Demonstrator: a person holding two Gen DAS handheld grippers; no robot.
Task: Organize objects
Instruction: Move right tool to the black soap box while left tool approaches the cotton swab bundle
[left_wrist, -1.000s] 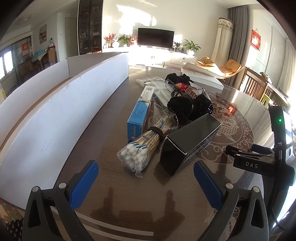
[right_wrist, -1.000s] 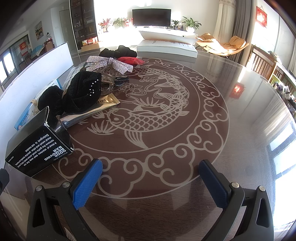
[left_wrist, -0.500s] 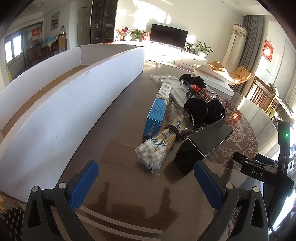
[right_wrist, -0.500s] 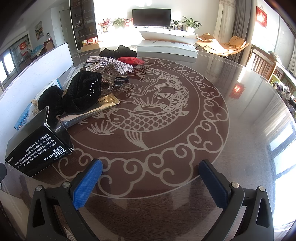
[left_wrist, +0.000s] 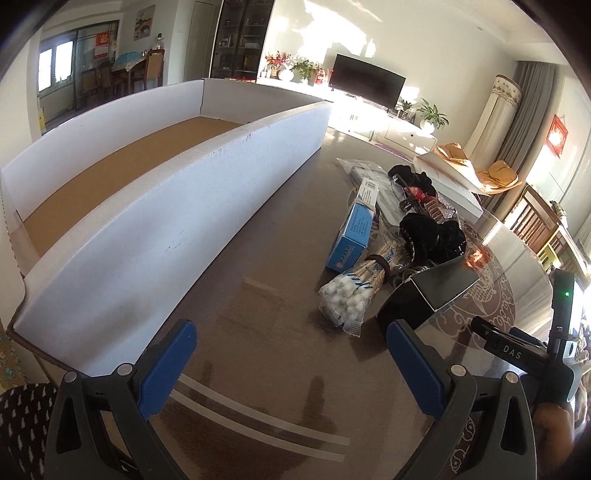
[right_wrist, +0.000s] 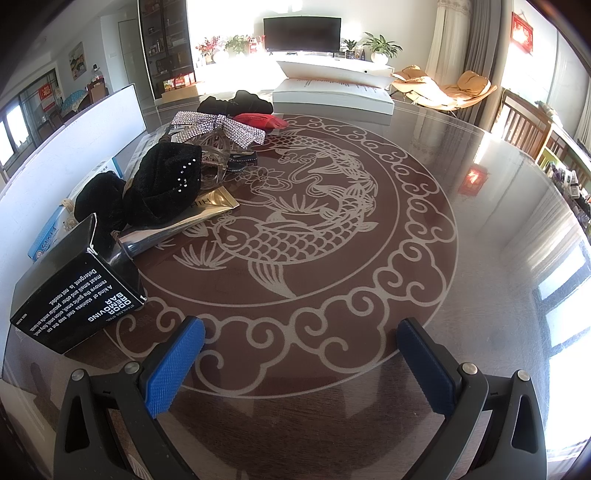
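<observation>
1. Left gripper (left_wrist: 291, 363), lower centre of the left wrist view: jaws spread wide and empty above the bare counter (left_wrist: 258, 280). Right gripper (right_wrist: 301, 360), lower centre of the right wrist view: jaws likewise wide apart, holding nothing.
2. White tray (left_wrist: 155, 221), filling the left half of the left wrist view: its brown floor is bare, so by this evidence sorting has not begun. The items lie heaped right of centre, apart from the tray wall.
3. Cotton swab bundle (left_wrist: 351, 291), in thin clear wrap: nearest the left gripper. Risk: the film may slip or tear under the pads, or the jaws may close on wrap alone.
4. Blue carton (left_wrist: 354, 232) and black box (left_wrist: 424, 295) flank the swabs closely, seemingly touching them. Risk: a wide approach may shove either neighbour.
5. Black box (right_wrist: 74, 291), lower left of the right wrist view, sits tilted against the silver tube (right_wrist: 173, 225). Risk: lifting one may topple or drag the other.
6. Black velvet bows (right_wrist: 162, 192) overlie the tube and clips. Risk: soft fabric may snag and carry extras along.
7. The glossy counter likely lets nudged boxes slide.
</observation>
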